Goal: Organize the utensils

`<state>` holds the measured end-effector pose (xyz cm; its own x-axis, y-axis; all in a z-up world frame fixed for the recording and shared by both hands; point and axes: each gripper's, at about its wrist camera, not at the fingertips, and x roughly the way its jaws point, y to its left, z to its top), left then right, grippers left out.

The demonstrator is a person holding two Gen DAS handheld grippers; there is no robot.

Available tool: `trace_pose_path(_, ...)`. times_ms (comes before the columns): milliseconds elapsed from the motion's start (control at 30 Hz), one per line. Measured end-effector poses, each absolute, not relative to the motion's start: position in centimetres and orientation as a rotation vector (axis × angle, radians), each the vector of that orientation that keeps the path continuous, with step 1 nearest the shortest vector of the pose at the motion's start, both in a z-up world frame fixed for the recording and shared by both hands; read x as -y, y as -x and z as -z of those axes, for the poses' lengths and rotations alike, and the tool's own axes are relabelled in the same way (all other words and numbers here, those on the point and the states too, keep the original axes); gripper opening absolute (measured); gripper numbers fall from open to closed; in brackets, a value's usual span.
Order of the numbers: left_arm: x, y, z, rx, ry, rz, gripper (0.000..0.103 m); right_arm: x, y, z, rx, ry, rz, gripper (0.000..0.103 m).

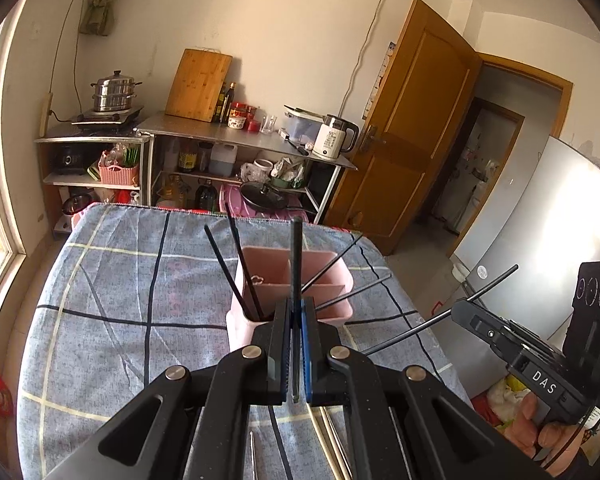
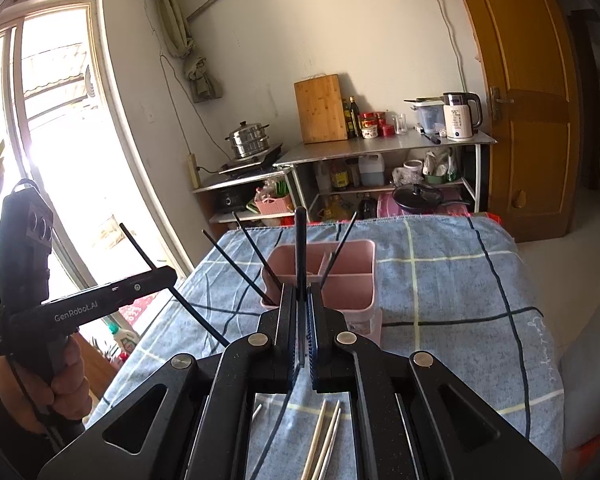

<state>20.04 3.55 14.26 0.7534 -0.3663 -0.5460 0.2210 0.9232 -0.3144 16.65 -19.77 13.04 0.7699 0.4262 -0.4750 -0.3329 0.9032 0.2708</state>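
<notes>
1. Nearest us in the left wrist view is the left gripper [image 1: 296,312], its jaws pressed together on a black chopstick [image 1: 296,256] that stands nearly upright between the pads, its long axis running up the frame and its tip reaching above the far rim of the pink holder.
2. In the right wrist view the right gripper [image 2: 303,300] is likewise pinched shut on another black chopstick [image 2: 301,248], also close to vertical, tip upward.
3. The pink utensil holder [image 1: 332,308] sits on the blue checked tablecloth [image 1: 112,280] just beyond both pairs of fingers; an inner wall splits it into compartments.
4. Several black chopsticks [image 1: 244,276] already lean inside it: two tilt up and to the left from the near-left compartment, others slant up to the right.
5. Only the left view shows the right gripper from the side, with its chopstick pointing up and to the right, and a hand [image 1: 540,424] around the handle.
6. Only the right view shows the left gripper from the side, its chopstick slanting up-left, with the window [image 2: 60,140] behind it.
7. Pale chopsticks [image 2: 324,436] lie flat on the cloth under the fingers, clearest in the right view; in the left view they are mostly hidden, so we cannot count them surely.
8. A thin black stick [image 2: 276,432] also lies there, running towards us.
</notes>
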Motion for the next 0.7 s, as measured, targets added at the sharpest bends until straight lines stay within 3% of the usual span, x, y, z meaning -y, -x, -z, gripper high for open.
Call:
trace_pose_path(400,-4.4,-24.0,-19.2,-0.543,0.243,0.291,0.004,19.8,-19.7,-16.6,-0.460,-0.213,-0.398,0.005)
trace_pose_path(700,-4.7,-27.9,-16.3,-0.587,0.273,0.271,0.004,19.8,-22.6,-14.5,-0.502,-0.239,-0.380,0.005)
